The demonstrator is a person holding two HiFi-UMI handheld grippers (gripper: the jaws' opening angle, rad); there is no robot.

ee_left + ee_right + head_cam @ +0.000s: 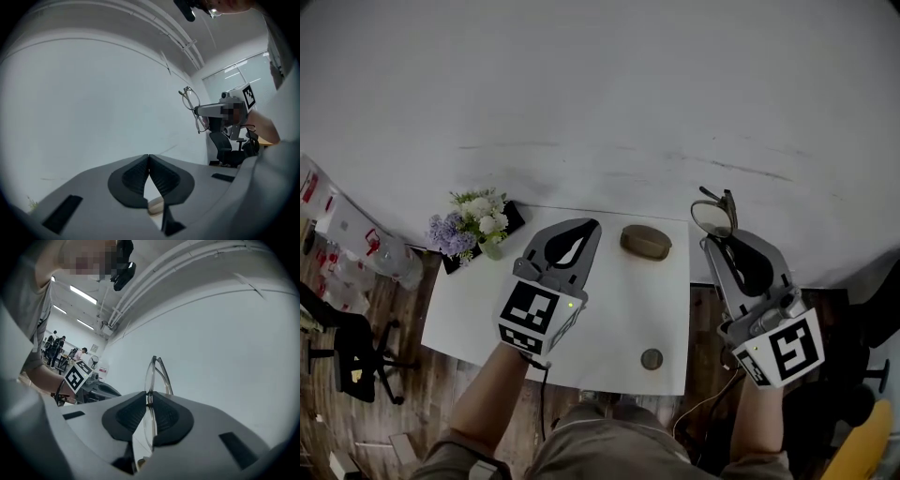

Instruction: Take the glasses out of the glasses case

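Observation:
My right gripper (719, 237) is shut on a pair of folded glasses (714, 215), held high off the right edge of the small white table (623, 309). In the right gripper view the glasses (152, 376) stick up out of the pinched jaws of that gripper (149, 397), against the white wall. The brown glasses case (645, 241) lies closed on the table's far side. My left gripper (581, 228) hangs above the table left of the case, jaws shut with nothing between them; its tips (149, 157) meet in the left gripper view, where the glasses (192, 108) show at the right.
A bunch of white and purple flowers (472, 221) stands at the table's far left corner. A small round brown thing (652, 358) lies near the front edge. An office chair (352, 352) stands on the wooden floor to the left. A white wall fills the far side.

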